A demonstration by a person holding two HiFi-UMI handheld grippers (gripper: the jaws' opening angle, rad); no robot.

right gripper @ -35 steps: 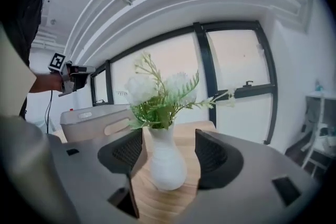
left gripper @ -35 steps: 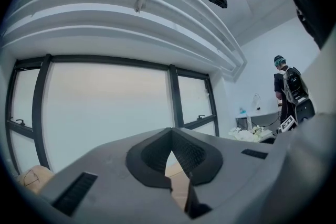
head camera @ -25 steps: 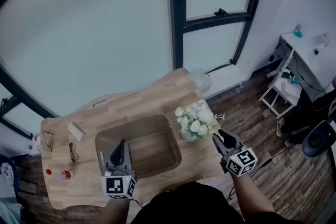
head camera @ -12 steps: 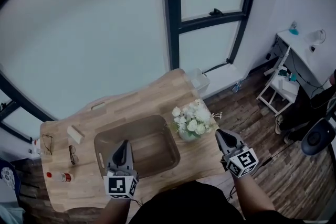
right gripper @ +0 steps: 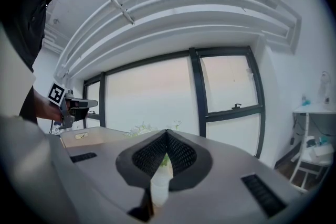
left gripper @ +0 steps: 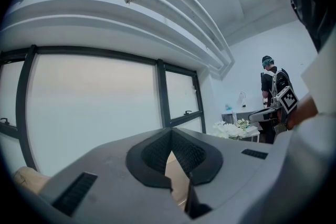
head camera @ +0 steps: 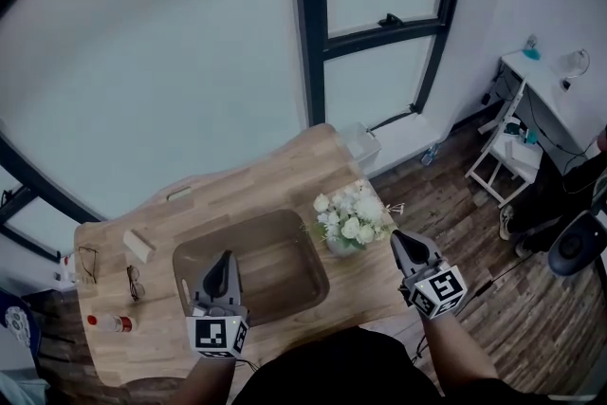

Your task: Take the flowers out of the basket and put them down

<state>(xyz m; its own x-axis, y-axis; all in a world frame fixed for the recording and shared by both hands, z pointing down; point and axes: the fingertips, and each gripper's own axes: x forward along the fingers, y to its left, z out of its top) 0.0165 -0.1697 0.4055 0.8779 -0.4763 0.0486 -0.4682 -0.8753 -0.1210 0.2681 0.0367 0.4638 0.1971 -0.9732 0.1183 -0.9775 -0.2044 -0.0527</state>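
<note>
A bunch of white flowers (head camera: pixel 351 219) stands upright on the wooden table (head camera: pixel 266 180), just right of the brown see-through basket (head camera: pixel 190 253); nothing shows inside the basket. My right gripper (head camera: pixel 398 240) hovers shut and empty a little right of the flowers, near the table's right edge. My left gripper (head camera: pixel 223 259) is shut and empty over the basket's front left part. The left gripper view shows its jaws (left gripper: pixel 169 136) closed, the flowers (left gripper: pixel 230 128) far off. In the right gripper view the jaws (right gripper: pixel 167 136) are closed, with the flowers (right gripper: pixel 143 128) just beyond.
On the table's left part lie two pairs of glasses (head camera: pixel 85 257), a red-capped bottle (head camera: pixel 109 322) and a white block (head camera: pixel 137 245). A clear box (head camera: pixel 363 143) sits at the far corner. A white desk (head camera: pixel 555 95) and a stool (head camera: pixel 507 161) stand on the floor to the right.
The right gripper's jaws have narrowed to shut and it sits slightly further from the flowers. The flowers, the basket and the left gripper have kept their places.
</note>
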